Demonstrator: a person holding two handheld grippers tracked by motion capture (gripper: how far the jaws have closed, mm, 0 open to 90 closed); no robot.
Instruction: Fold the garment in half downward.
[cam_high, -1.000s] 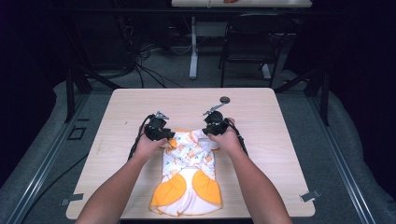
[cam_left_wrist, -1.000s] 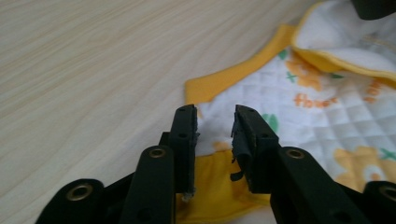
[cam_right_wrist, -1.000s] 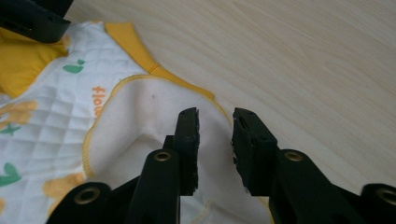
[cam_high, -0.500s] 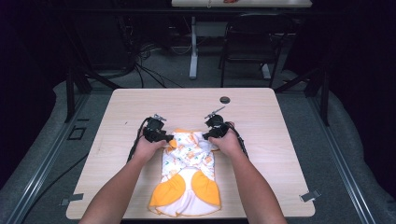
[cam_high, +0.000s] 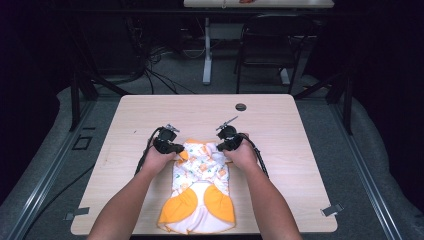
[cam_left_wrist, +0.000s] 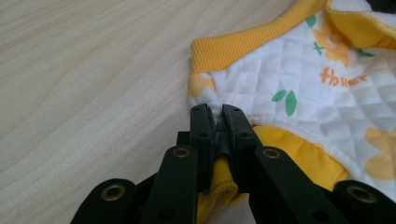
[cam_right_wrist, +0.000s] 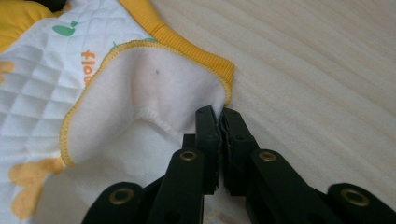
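On the light wood table (cam_high: 280, 120) lies a baby romper (cam_high: 199, 192), white quilted fabric with orange flowers and green leaves, plus two big orange patches at its near end. It sits toward the table's near edge, roughly centered left to right, stretching from the grippers back toward the person.

Left gripper (cam_high: 172, 148) is at the romper's far left corner, jaws squeezed together on a bit of the white-and-orange cloth (cam_left_wrist: 218, 122). You can see the fabric pinched right between the tips, just below the orange ribbed band (cam_left_wrist: 243, 44).

Right gripper (cam_high: 223, 146) is at the romper's far right corner, jaws also closed tight on the cloth edge, where the plain white inside (cam_right_wrist: 149, 88) is folded over and showing. Orange stitching runs along that flap.

Both hands sit just beside the romper's top corners, forearms running down either side of it. Beyond the romper, near the table's far edge, there's a small dark round cap (cam_high: 241, 107).
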